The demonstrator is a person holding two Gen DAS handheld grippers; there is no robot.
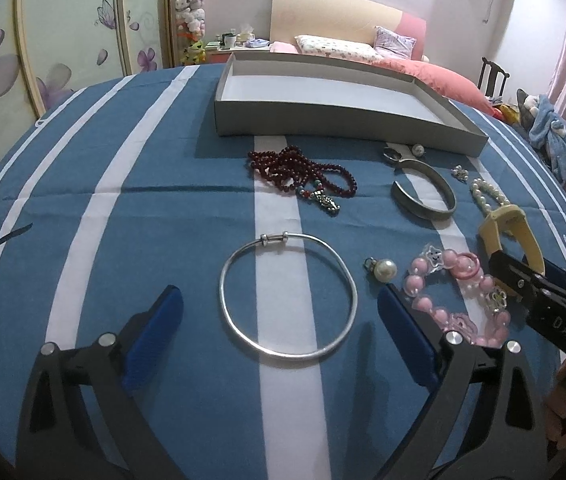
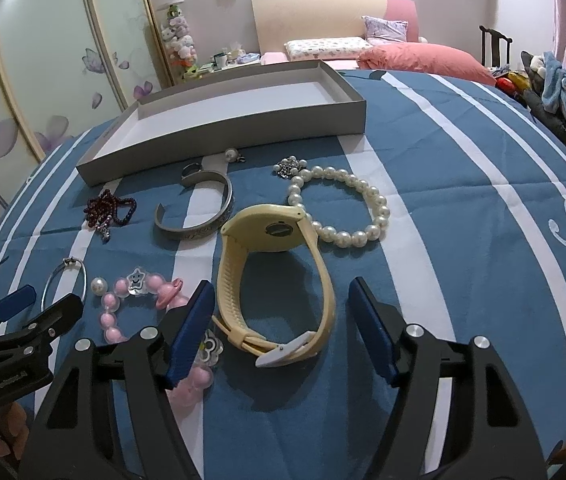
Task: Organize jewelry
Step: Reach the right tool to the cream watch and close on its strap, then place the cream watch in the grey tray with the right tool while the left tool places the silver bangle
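Note:
A thin silver bangle (image 1: 273, 238) lies flat on the blue striped cloth, and my left gripper (image 1: 281, 306) stands open around it, blue pads clear of the ring on both sides. In the right wrist view a cream-yellow watch (image 2: 271, 224) stands on its buckled strap between the pads of my right gripper (image 2: 281, 300), with a small gap on each side. The empty grey box tray (image 1: 323, 120) sits beyond the jewelry. A pink bead bracelet (image 1: 443, 308) lies between the two grippers, partly under the right gripper's left finger.
Spread before the tray are a dark red bead necklace (image 1: 295, 172), a silver cuff (image 2: 203, 228), a pearl bracelet (image 2: 343, 236), a pearl pendant (image 1: 387, 270), a ring (image 2: 193, 170) and small earrings (image 2: 291, 166). A bed and wardrobe stand behind.

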